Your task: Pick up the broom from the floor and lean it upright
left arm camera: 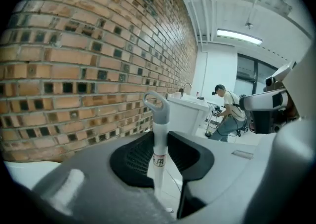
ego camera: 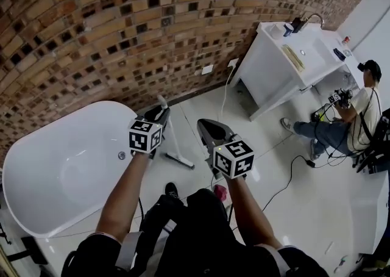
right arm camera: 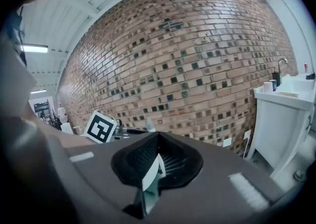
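Observation:
The broom is a thin white pole (ego camera: 173,140) with a grey hanging loop at its top (left arm camera: 157,104). Its foot rests on the tiled floor (ego camera: 180,161) near the brick wall. My left gripper (ego camera: 159,115) is shut on the pole just below the loop, and the pole stands nearly upright between the jaws (left arm camera: 159,155). My right gripper (ego camera: 208,129) is beside it to the right, level with the left one. Its jaws (right arm camera: 156,163) are shut on a thin white and green piece (right arm camera: 150,174). I cannot tell what that piece belongs to.
A white bathtub (ego camera: 55,172) lies at the left under the brick wall (ego camera: 122,32). A white sink cabinet (ego camera: 274,68) stands at the right against the wall. A person (ego camera: 350,120) sits at the far right, and cables (ego camera: 292,169) run across the floor.

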Demonstrator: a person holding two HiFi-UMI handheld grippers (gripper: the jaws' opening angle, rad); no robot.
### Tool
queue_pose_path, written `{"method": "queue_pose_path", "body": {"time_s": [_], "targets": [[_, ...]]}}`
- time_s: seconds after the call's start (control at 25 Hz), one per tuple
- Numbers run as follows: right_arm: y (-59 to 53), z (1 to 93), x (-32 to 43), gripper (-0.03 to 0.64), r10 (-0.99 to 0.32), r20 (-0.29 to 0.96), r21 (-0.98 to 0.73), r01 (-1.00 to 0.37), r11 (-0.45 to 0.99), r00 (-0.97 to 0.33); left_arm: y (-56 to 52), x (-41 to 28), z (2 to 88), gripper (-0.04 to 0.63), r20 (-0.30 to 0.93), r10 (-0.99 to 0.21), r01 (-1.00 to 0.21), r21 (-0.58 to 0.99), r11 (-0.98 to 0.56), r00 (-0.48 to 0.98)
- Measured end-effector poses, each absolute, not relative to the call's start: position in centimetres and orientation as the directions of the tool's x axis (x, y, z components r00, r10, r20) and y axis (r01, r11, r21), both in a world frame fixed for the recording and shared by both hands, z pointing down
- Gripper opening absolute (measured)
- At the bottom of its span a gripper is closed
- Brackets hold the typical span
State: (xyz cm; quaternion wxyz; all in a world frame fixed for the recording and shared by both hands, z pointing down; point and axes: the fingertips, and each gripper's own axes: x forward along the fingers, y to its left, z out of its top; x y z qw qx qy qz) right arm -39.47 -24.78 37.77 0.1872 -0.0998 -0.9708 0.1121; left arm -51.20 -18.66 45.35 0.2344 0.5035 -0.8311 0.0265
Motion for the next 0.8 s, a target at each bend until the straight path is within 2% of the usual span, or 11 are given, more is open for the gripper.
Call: {"method": "queue_pose_path", "body": {"time_s": [0.36, 0.64, 0.8], "targets": [[-25.2, 38.7, -49.9, 0.003, 0.43, 0.339, -0.269, 0.351, 0.897, -0.837, -17.0, -62.2, 46.5, 0.095, 0.428, -0.712, -0.701, 0.217, 0.679, -0.557], [-24.8, 39.5, -56.2, 0.003, 0.606, 0.336, -0.292, 0.532, 0.794, -0.721, -13.7, -69.4, 47.2, 0.095, 0.448, -0.55, -0.513, 0.213, 0.831, -0.705], [-23.8, 40.4, -58.2, 0.003, 0.649, 0.363, -0.304, 0.573, 0.761, -0.669, -10.6, -71.9, 47.4, 0.095, 0.444, -0.471, -0.416, 0.222, 0.882, -0.762]]}}
